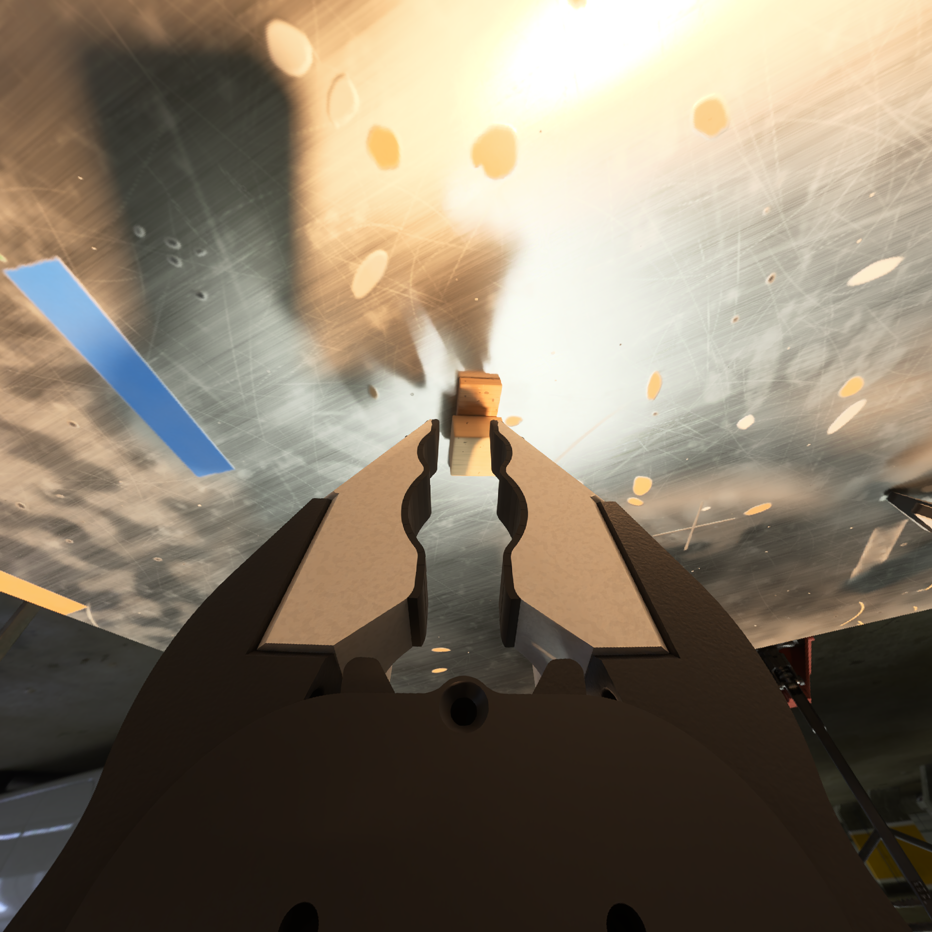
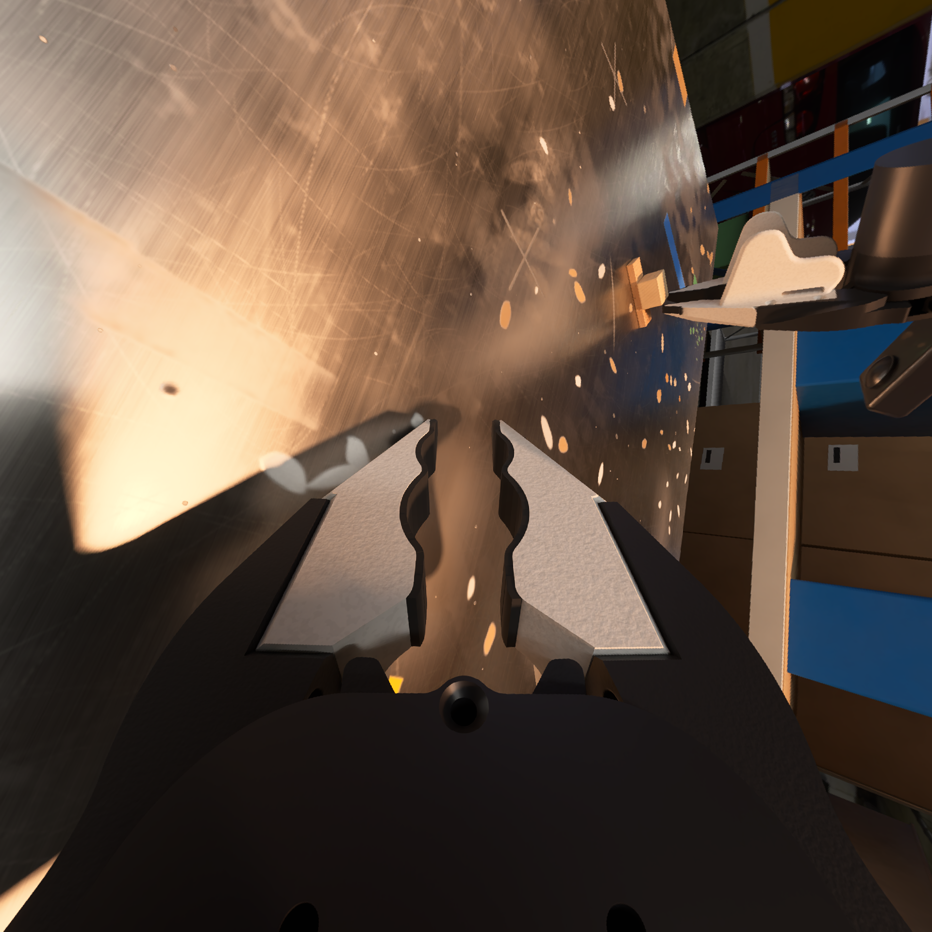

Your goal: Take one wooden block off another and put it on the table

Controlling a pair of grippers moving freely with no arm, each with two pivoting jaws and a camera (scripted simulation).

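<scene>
- The top wooden block (image 1: 470,449) is seen between the fingertips of the left gripper (image 1: 464,428), directly in front of the lower wooden block (image 1: 478,394), which rests on the table (image 1: 706,328)
- In the right wrist view the pair (image 2: 647,291) is seen still stacked, the smaller block on the wider one, with the left gripper's tips just at it; the lift is judged not yet done
- Whether the left fingers (image 1: 509,454) are actually pressing the block cannot be told; they are set narrowly, one on each side of it
- The right gripper (image 2: 464,428) is held well apart from the blocks, its fingers spread over bare table with nothing between them
- Left to do, as judged: a firm pinch, the lift, and the set-down on the table
- The blocks are pale, squared, fine-grained wood with crisp edges
- The table is brushed, scratched metal with pale paint-like spots and a blue tape strip (image 1: 116,363)
- The finger pads are light, grainy, with wavy inner profiles
</scene>
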